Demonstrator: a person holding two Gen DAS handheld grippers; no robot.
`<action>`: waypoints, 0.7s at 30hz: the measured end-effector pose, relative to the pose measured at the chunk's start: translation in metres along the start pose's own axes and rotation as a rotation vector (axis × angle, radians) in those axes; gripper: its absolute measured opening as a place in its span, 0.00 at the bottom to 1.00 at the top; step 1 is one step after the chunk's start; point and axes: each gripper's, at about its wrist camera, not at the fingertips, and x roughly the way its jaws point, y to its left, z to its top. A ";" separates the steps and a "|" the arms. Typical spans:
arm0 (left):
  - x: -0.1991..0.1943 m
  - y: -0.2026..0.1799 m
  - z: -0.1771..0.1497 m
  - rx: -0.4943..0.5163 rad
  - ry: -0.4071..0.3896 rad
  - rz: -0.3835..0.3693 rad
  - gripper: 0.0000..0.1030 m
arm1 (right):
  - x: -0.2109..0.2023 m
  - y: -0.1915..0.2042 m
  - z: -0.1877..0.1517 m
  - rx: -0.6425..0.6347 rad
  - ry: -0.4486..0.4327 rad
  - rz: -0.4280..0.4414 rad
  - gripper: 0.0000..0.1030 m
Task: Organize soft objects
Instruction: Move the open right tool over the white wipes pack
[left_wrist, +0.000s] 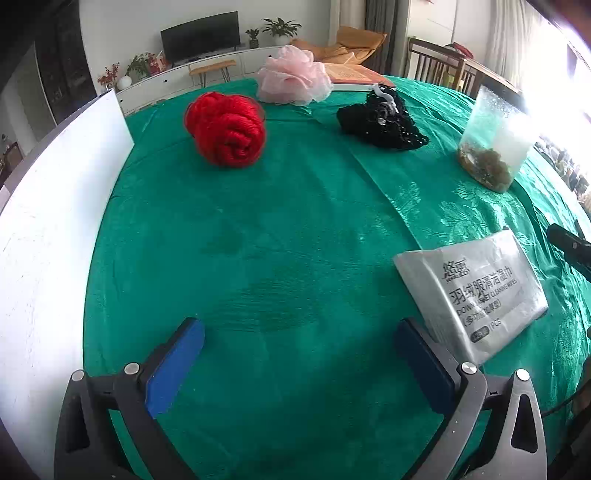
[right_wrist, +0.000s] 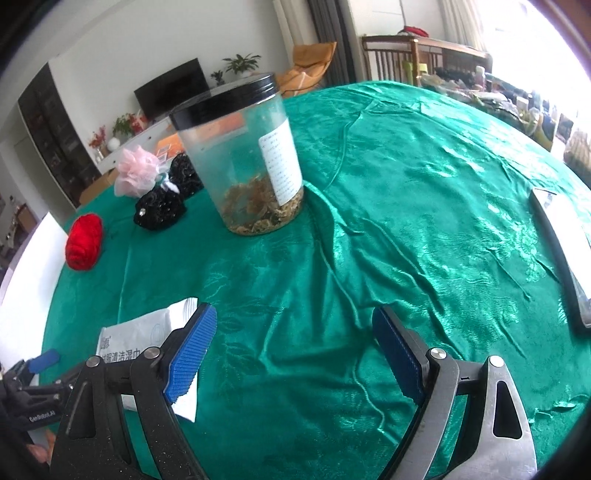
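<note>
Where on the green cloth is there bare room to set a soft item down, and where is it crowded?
Bare: the wide stretch between the red yarn ball, white board and wipes pack; also right of the jar. Crowded: the far edge, where pink pouf and black knit piece cluster.

Right gripper (right_wrist: 293, 354) fingers apart over green cloth (right_wrist: 406, 206), jar (right_wrist: 240, 155) beyond

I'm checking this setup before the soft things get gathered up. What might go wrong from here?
1. The tall jar stands close to the black knitted item; a reach there might tip it.
2. The green cloth is wrinkled and could drag.
3. The red yarn ball may roll or unravel when pinched.
</note>
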 end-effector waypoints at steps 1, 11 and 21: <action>0.000 -0.007 0.001 0.019 -0.001 -0.013 1.00 | -0.002 -0.005 0.001 0.023 -0.011 -0.002 0.86; -0.007 -0.093 -0.006 0.252 0.021 -0.164 1.00 | -0.018 -0.023 0.008 0.114 -0.093 -0.023 0.86; -0.027 0.006 -0.015 -0.066 -0.024 -0.147 1.00 | -0.017 -0.018 0.008 0.093 -0.087 0.003 0.86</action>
